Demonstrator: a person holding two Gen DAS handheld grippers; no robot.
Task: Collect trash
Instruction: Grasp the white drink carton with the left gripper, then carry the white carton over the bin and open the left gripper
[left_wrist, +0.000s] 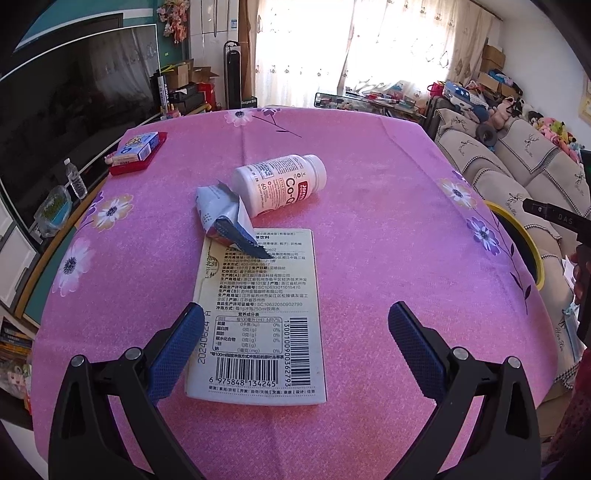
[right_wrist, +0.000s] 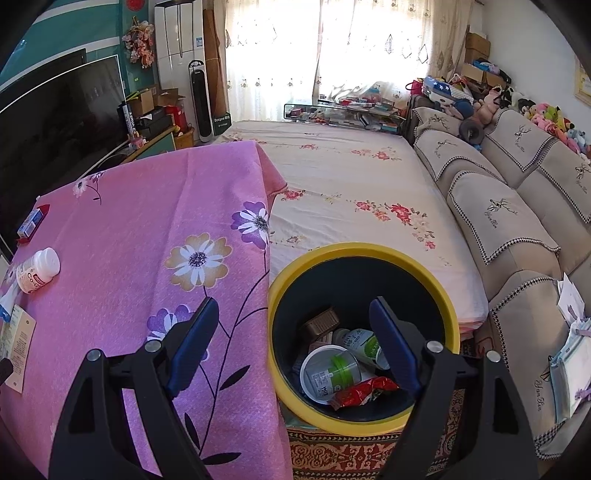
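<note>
Left gripper (left_wrist: 295, 345): fingers spread wide, nothing between them, poised over the near end of the flat drink packet (left_wrist: 258, 314) on the pink tablecloth (left_wrist: 388, 240). Risk: the packet lies flush on cloth; a shallow pinch may slide off its face or gather fabric and drag the table's contents. Just beyond, a torn wrapper (left_wrist: 225, 218) overlaps the packet's far end and may fall off on lifting. Past that, the white bottle (left_wrist: 280, 182) lies on its side and could roll if nudged. Right gripper (right_wrist: 293, 343): fingers apart, empty, above the yellow-rimmed bin (right_wrist: 452, 299) beside the table; the bin already holds trash
</note>
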